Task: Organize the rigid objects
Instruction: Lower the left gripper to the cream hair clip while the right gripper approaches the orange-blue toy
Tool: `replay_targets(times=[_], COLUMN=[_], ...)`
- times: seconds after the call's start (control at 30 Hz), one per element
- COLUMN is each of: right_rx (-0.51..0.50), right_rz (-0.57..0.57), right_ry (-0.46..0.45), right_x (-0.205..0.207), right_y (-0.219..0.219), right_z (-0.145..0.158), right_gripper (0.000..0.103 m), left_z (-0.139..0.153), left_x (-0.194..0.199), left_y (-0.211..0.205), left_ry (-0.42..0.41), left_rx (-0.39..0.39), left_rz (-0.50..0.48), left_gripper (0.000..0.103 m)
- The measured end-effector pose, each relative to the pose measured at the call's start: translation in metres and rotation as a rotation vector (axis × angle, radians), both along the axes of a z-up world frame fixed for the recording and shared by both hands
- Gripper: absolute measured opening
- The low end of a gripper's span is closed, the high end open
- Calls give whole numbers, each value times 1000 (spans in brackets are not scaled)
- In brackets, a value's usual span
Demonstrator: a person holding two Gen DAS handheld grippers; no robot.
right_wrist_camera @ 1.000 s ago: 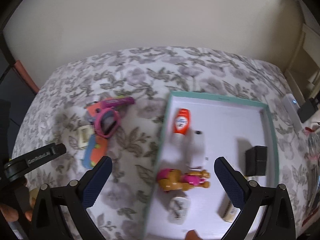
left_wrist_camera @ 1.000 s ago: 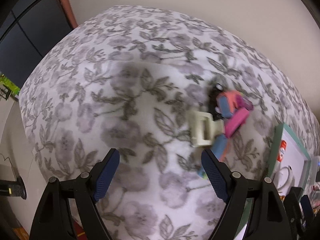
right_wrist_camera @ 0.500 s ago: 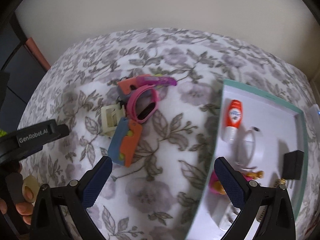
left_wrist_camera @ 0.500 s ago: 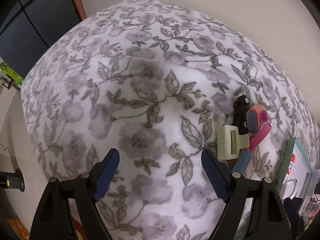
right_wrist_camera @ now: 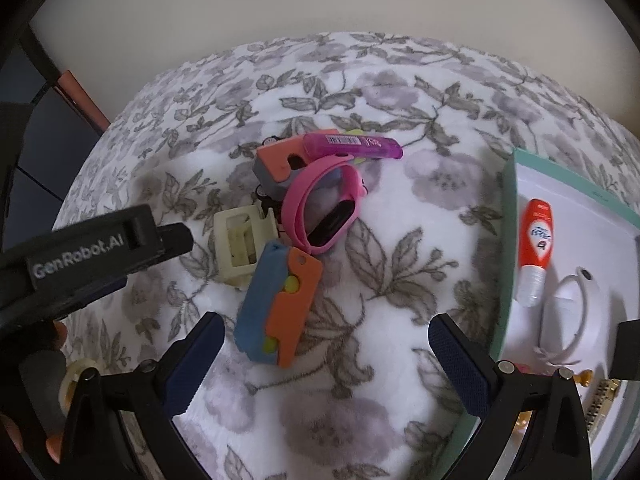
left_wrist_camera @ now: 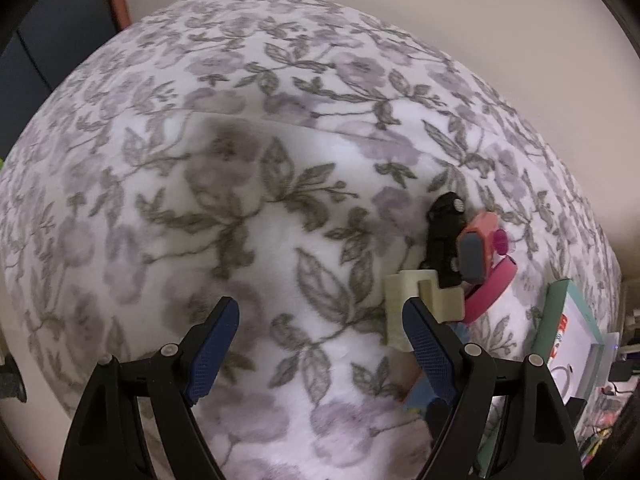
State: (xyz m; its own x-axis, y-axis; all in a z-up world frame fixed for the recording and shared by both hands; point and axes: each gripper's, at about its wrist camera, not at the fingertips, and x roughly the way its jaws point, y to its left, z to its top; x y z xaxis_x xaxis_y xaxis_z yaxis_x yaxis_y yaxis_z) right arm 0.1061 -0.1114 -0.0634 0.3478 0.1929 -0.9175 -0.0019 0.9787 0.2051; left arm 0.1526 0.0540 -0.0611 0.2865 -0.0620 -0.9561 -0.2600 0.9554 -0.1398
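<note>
Both the left claw [left_wrist_camera: 320, 334] and right claw [right_wrist_camera: 324, 354] hang spread and empty over the floral blanket [right_wrist_camera: 400, 280], the blue-and-orange toy [right_wrist_camera: 276, 304] lying between the right claw's fingers, near the tray [right_wrist_camera: 506, 240].

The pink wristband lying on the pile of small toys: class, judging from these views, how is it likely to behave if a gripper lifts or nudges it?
The pink wristband is a thin open loop, so it probably flexes and squashes when pinched. It looks light, likely sliding easily on the floral cloth. It leans on the blue and orange toy, so a nudge may shift both.
</note>
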Motion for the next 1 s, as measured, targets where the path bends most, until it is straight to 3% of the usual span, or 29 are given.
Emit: replay_targets(times=[0.27, 0.4, 0.57, 0.67, 0.8, 1.0], right_rx=[30, 41, -23, -94, -113, -145], right_rz=[-4, -8, -4, 5, 3, -3], right_ry=[17, 25, 50, 60, 56, 50], right_x=[7, 8, 9, 9, 10, 12], right_y=[-1, -1, 1, 3, -1, -5], right_z=[-13, -18, -24, -27, -26, -27], right_gripper=[103, 103, 103, 103, 103, 103], left_z=[-8, -14, -15, -15, -21, -22], left_x=[12, 16, 18, 19, 21, 20], left_y=[-13, -21, -22, -25, -31, -31], left_ry=[-5, 7, 13, 18, 39, 36], left_rx=[7, 55, 95, 126, 162, 177], left_rz=[-59, -101, -119, -134, -153, -147], left_gripper=[85, 85, 83, 76, 57, 54])
